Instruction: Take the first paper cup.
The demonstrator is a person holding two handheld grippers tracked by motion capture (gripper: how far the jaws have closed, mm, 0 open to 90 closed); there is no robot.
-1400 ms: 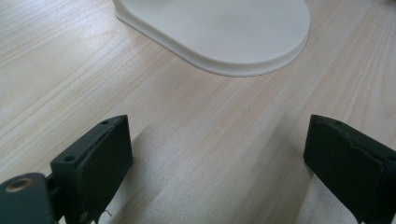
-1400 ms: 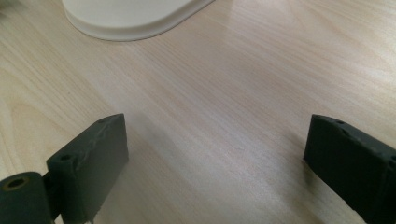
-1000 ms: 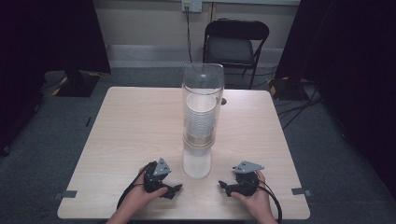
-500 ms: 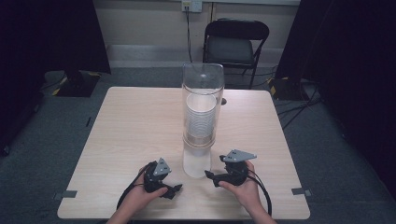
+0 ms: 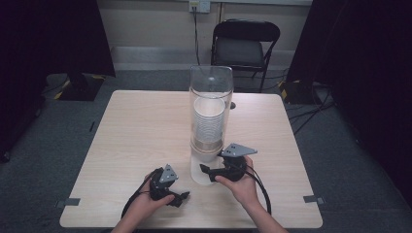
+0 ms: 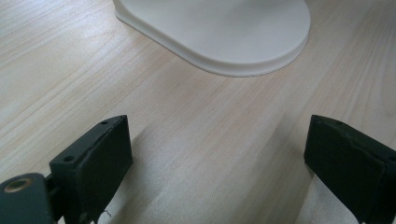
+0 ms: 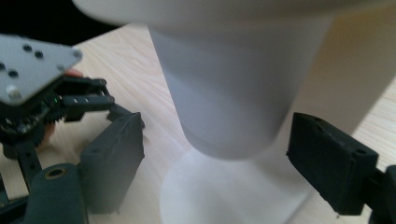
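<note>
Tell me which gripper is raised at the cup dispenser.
The right gripper, lifted beside the dispenser, jaws apart; the left gripper rests low on the table.

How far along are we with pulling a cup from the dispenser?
Done: the right gripper is at the dispenser's outlet, jaws either side of the lowest cup. In hand: its jaws have just been closing, but the pads are not pressing the cup yet. Left: grip it, pull it down and set it on the table. The left gripper rests open beside the base.
</note>
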